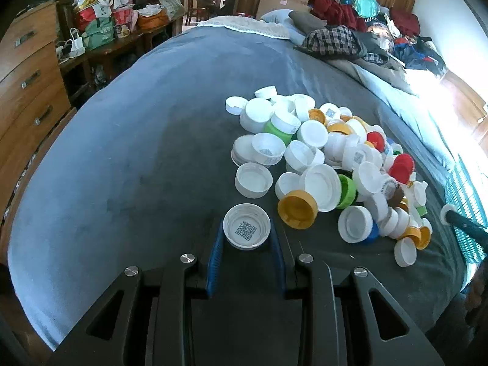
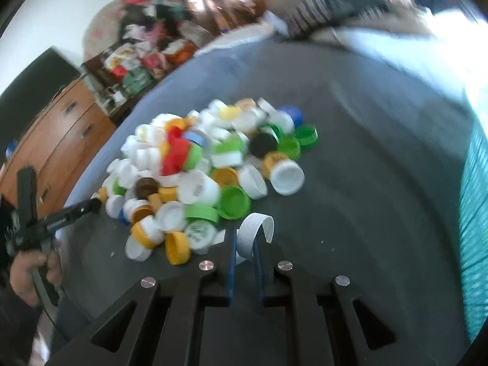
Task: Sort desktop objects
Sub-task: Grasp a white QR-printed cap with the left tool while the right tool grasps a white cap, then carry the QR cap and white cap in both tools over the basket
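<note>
A pile of bottle caps (image 1: 329, 158), mostly white with yellow, green and red ones, lies on a dark grey bed cover (image 1: 137, 152). My left gripper (image 1: 246, 238) has its blue fingers closed around a white cap with a QR code inside (image 1: 246, 226), at the pile's near left edge. In the right wrist view the same pile (image 2: 207, 170) lies ahead. My right gripper (image 2: 245, 244) is shut on a white ribbed cap (image 2: 251, 235), held on edge just off the pile's near right side. The right view is blurred.
A wooden dresser (image 1: 27, 91) stands left of the bed. Clothes (image 1: 350, 39) are heaped at the bed's far end. A teal basket (image 1: 466, 201) sits at the right edge. The left gripper and the hand on it show in the right view (image 2: 36, 222).
</note>
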### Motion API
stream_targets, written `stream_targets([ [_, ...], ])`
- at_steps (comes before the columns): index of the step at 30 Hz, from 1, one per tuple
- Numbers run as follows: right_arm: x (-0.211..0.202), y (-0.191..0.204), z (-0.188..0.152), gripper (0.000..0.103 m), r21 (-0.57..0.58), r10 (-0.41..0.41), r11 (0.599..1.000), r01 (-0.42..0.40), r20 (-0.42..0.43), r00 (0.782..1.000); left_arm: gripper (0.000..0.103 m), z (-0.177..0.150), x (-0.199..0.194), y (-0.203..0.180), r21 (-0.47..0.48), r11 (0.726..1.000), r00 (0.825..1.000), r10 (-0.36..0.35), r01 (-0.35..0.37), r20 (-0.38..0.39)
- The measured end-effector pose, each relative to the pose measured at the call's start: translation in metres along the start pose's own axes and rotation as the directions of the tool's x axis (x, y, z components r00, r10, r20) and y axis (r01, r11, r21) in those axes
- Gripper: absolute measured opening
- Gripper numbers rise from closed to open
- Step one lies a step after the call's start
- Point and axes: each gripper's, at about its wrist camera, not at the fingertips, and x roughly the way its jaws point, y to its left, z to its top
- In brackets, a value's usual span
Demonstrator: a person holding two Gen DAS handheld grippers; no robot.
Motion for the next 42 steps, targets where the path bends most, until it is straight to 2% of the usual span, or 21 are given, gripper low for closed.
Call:
stream_targets([
  [2, -0.016, 0.005, 0.002, 0.011, -0.014, 0.022, 1.000, -0.021, 0.034, 0.999, 0.025, 0.000, -0.007, -0.002, -0.001, 1.000, 1.000, -0.004, 0.004, 0.012],
  [7, -0.052, 0.017, 0.004, 0.011, -0.070, 0.010, 0.998, -0.004, 0.091, 0.996, 0.025, 0.001, -0.030, -0.012, 0.019, 1.000, 0.999, -0.023, 0.022, 0.044],
  [13, -0.092, 0.007, 0.003, 0.011, -0.052, -0.012, 0.998, 0.021, 0.155, 0.988, 0.025, 0.008, -0.053, -0.037, 0.068, 0.996, 0.996, -0.054, 0.049, 0.077],
  [18, -0.119, -0.011, 0.006, 0.011, -0.022, -0.051, 0.998, 0.057, 0.204, 0.978, 0.025, 0.021, -0.064, -0.073, 0.132, 0.988, 0.991, -0.095, 0.082, 0.099],
  [23, -0.151, -0.035, 0.010, 0.011, 0.007, -0.100, 0.995, 0.102, 0.255, 0.962, 0.025, 0.035, -0.074, -0.125, 0.216, 0.967, 0.980, -0.160, 0.132, 0.118],
  [29, -0.187, -0.063, 0.014, 0.011, 0.031, -0.160, 0.987, 0.158, 0.303, 0.939, 0.025, 0.055, -0.081, -0.194, 0.307, 0.928, 0.960, -0.255, 0.209, 0.118],
  [32, -0.210, -0.079, 0.018, 0.011, 0.044, -0.197, 0.980, 0.193, 0.333, 0.922, 0.025, 0.065, -0.084, -0.231, 0.354, 0.900, 0.945, -0.310, 0.255, 0.108],
  [39, -0.252, -0.121, 0.021, 0.011, 0.095, -0.270, 0.963, 0.253, 0.360, 0.893, 0.025, 0.080, -0.081, -0.328, 0.453, 0.816, 0.904, -0.424, 0.359, 0.047],
  [42, -0.262, -0.140, 0.019, 0.011, 0.119, -0.290, 0.957, 0.265, 0.353, 0.890, 0.025, 0.080, -0.075, -0.370, 0.480, 0.779, 0.887, -0.461, 0.403, 0.003],
])
